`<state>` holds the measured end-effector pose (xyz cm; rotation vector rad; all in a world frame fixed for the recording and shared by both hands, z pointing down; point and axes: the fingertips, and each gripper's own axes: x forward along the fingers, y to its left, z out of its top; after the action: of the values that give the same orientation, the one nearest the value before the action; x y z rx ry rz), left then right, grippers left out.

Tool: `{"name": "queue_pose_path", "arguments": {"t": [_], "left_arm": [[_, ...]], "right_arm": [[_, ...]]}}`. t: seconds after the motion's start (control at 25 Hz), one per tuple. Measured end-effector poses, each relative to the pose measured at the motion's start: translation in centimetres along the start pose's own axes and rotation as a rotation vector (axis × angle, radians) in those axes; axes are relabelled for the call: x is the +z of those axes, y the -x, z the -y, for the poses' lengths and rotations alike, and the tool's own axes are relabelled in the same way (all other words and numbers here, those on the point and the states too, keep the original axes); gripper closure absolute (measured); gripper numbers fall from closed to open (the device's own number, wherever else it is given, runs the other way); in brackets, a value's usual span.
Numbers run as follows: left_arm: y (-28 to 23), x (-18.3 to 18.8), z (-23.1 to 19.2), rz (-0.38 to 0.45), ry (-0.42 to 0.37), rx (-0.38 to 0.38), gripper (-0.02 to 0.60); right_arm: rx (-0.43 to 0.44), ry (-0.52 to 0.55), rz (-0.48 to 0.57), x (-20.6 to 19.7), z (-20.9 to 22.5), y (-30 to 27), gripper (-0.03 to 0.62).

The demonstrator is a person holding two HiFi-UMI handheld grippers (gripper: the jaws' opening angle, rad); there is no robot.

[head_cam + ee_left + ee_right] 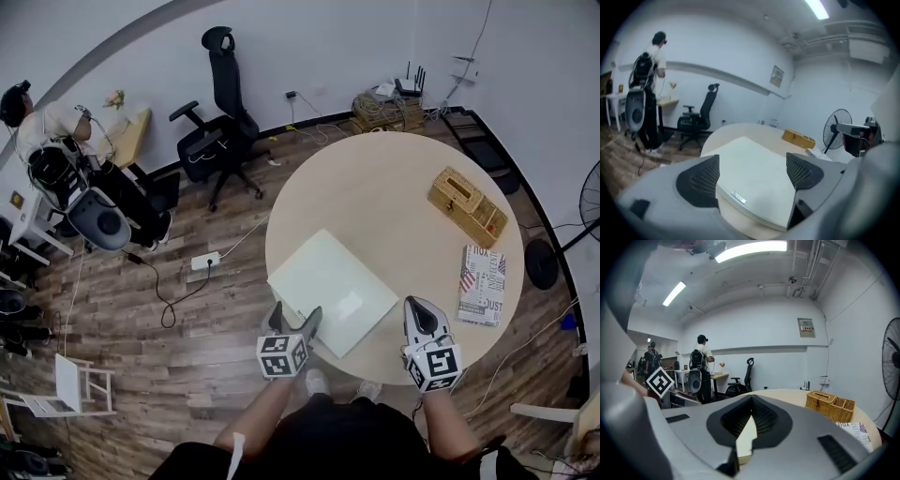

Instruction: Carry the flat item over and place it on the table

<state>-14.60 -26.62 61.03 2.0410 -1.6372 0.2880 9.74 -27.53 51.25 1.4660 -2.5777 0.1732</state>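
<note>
Covering part of the flat item's (pixel 333 286) near edge, the left hand-held gripper (pixel 293 320) stands open above it. The right hand-held gripper (pixel 422 311) is closed and empty. The item's long axis runs from 10 to 4 o'clock across the tabletop (pixel 394 192).

left gripper (pixel 295 317) has jaws spread wide; right gripper (pixel 419 307) has jaws closed together.

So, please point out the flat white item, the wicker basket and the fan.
flat white item (pixel 330 287): head view, top centre
wicker basket (pixel 457 193): head view, lid
fan (pixel 834 120): left gripper view, grille
</note>
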Motion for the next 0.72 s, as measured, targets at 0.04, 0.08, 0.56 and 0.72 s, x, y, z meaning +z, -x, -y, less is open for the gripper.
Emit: {"name": "queue_pose_path", "arguments": {"t": [0.04,0.08,0.56,0.72], "left_arm": [[0.4,1.1,0.6,0.034,-0.064,-0.002,0.158],[0.8,2.1,1.3,0.066,-0.124,-0.003,0.158],[4.0,9.0,7.7,0.303,-0.441,-0.076,0.16],[4.2,9.3,8.5,0.325,-0.459,-0.09,0.16]], "right_arm": [[0.003,0.001,0.002,0.1,-0.1,0.0,0.597],[0.007,0.002,0.004,0.1,-0.3,-0.1,0.597],[0.017,0.015,0.027,1.0,-0.4,0.1,0.597],[0.015,0.02,0.028,0.9,0.0,0.4,0.597]]}}
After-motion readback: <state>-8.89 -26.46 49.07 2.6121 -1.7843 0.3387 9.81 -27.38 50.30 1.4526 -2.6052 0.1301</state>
